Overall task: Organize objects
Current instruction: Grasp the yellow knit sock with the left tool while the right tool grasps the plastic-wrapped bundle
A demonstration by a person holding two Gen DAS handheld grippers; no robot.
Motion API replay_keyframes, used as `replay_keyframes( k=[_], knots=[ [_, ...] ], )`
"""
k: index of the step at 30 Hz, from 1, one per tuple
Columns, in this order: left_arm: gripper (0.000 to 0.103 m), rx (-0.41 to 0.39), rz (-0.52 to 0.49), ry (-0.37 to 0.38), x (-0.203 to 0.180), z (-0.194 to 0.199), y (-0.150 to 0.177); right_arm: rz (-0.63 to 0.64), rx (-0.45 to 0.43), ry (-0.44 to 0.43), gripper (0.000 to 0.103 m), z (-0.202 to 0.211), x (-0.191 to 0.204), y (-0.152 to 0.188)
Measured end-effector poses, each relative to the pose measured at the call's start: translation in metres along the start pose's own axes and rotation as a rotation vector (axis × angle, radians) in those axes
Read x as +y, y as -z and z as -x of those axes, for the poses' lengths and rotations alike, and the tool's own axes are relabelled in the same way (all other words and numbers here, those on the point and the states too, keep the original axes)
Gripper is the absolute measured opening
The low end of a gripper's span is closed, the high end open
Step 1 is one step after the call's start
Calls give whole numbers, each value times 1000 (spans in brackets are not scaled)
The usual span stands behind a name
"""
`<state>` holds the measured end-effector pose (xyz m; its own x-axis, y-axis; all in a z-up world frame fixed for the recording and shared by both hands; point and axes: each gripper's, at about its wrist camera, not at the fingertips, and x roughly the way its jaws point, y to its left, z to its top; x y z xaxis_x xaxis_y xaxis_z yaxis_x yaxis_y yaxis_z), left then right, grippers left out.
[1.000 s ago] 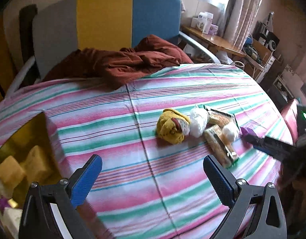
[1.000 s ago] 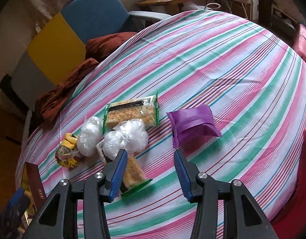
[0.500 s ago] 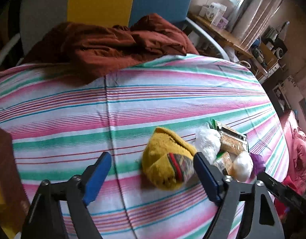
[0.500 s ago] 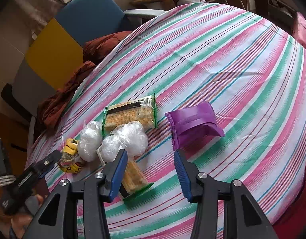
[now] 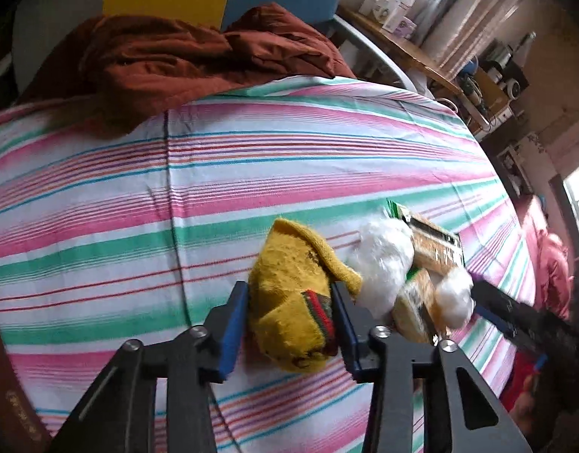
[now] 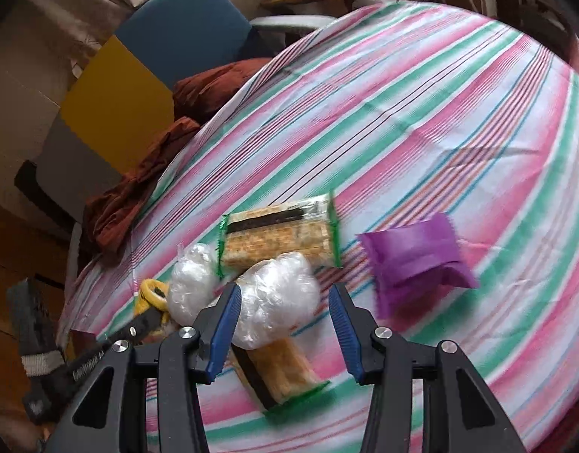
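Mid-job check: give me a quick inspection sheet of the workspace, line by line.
Surface: striped cloth, rumpled.
Job's things: yellow sock; two clear bags; two cracker packs; purple packet, apart from the cluster.
Clutter: brown blanket at the far edge.
Grippers: left tongs have just been closing and pinch the sock; right tongs open above one bag.
Cables: nothing seen.
Surroundings: colourful chair; wooden shelf with boxes.
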<state>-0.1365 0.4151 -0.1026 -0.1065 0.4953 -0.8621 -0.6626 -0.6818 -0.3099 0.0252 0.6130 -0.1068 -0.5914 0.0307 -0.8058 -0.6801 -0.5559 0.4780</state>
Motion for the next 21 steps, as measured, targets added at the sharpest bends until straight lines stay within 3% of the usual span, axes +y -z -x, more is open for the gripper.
replay_keyframes(
  k=[8, 21],
  knots=[
    [41, -19, -29, -22, -2, 13, 26, 27, 4, 0, 49, -10, 8, -3],
    [41, -44, -52, -59, -15, 30, 64, -42, 67, -83, 52, -13, 0, 1]
  ],
)
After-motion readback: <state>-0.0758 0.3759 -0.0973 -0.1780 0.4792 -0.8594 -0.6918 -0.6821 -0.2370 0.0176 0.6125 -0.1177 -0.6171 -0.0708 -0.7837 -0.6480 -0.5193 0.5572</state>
